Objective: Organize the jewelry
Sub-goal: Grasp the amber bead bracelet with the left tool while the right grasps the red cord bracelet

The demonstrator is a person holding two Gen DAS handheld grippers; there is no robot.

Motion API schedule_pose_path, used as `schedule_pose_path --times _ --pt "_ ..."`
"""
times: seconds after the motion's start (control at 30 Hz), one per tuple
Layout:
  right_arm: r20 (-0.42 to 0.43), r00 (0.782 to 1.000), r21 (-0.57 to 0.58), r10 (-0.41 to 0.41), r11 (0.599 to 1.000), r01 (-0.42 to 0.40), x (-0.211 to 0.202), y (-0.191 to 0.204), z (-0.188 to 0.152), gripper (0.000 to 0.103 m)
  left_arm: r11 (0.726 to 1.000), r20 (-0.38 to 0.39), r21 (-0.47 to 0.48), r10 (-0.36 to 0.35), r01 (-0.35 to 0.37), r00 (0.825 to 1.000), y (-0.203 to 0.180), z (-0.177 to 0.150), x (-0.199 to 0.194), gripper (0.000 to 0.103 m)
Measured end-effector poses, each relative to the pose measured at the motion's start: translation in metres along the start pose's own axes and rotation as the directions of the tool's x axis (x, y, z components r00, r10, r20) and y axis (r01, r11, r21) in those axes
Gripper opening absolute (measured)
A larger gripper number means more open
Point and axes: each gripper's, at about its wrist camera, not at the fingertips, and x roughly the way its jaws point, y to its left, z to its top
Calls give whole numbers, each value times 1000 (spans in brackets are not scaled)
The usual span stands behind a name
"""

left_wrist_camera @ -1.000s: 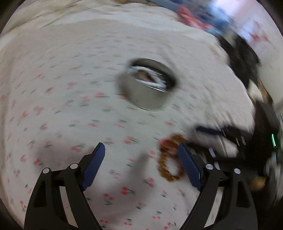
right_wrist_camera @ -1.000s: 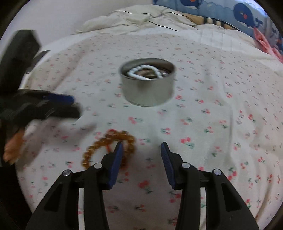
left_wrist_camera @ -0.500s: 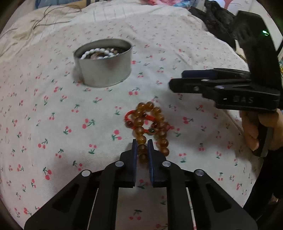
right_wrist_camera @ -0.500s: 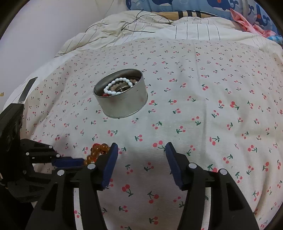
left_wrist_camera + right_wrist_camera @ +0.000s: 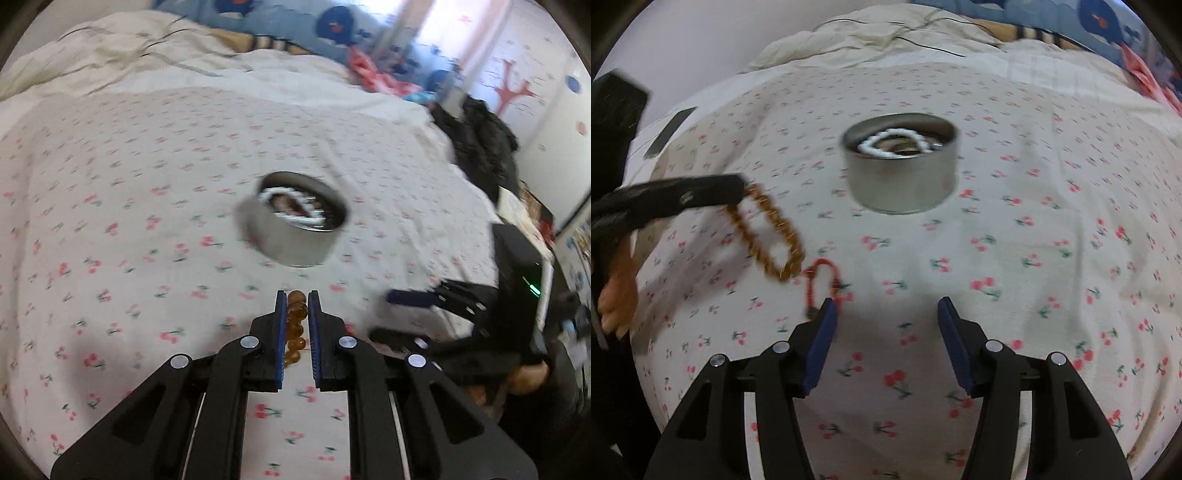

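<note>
Left gripper (image 5: 295, 321) is clamped on the amber beads (image 5: 764, 236) and holds them up off the bed (image 5: 1052, 229) — the loop hangs down with a red cord (image 5: 822, 284) at its end. Straight ahead of it, near the middle of the bed, sits the tin (image 5: 295, 225), a white bracelet (image 5: 892, 146) inside. Right gripper (image 5: 884, 339) is spread wide, holding nothing — so the left one is nearer for the drop.

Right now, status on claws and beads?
Left claw shut on amber bead bracelet, lifted off cherry-print bedsheet. Right claw open, empty. Round metal tin ahead, path unobstructed.
</note>
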Motion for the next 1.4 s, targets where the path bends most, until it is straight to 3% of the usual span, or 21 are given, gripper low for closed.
schedule_pose_path --times 0.2,0.33,0.37,0.47,0.5,0.63,0.8,0.93,1.03,1.07,1.1,1.17,1.3,1.4 --pt "7 1000 -127 20 992 -19 9 37 -5 55 993 -95 -51 102 -107 990 21 -3 20 10" --pt "-8 1000 -175 -26 984 24 20 50 -9 55 979 -205 -72 170 -188 964 37 -11 38 11" --pt "-11 1000 -168 -27 985 25 21 48 -10 50 979 -233 -76 166 -188 958 39 -15 43 11" --pt "-15 999 -118 -52 992 50 21 38 -6 13 978 -249 -40 191 -207 950 35 -17 49 12" --pt "-18 999 -102 -48 994 46 20 34 -5 11 978 -250 -33 192 -206 949 34 -17 49 13" --pt "-5 999 -59 -49 997 49 14 22 -2 11 986 -231 7 163 -166 959 22 -17 47 11" --pt "25 996 -12 -84 996 85 4 6 2 11 999 -79 12 47 -46 996 6 -2 22 10" --pt "4 995 21 -95 995 95 5 -6 4 11 1000 -21 -2 -23 23 1000 -1 9 15 10" --pt "-14 997 54 -81 995 82 9 -13 3 15 1000 -30 4 -22 22 999 -6 10 23 10" --pt "-16 998 56 -65 996 66 9 -13 3 28 1000 -38 5 -13 13 999 -5 8 26 11" --pt "-10 998 54 -61 997 61 8 -12 4 52 1000 -49 2 -5 5 999 -3 7 29 11" --pt "17 994 16 -105 994 105 5 -4 4 65 999 -73 -14 30 -31 997 2 6 36 11" --pt "1 989 -31 -146 989 146 13 3 2 65 989 -180 -48 133 -143 975 20 -1 58 12" --pt "-3 986 -41 -164 986 164 18 4 0 62 987 -228 -67 126 -145 965 25 -5 68 16"
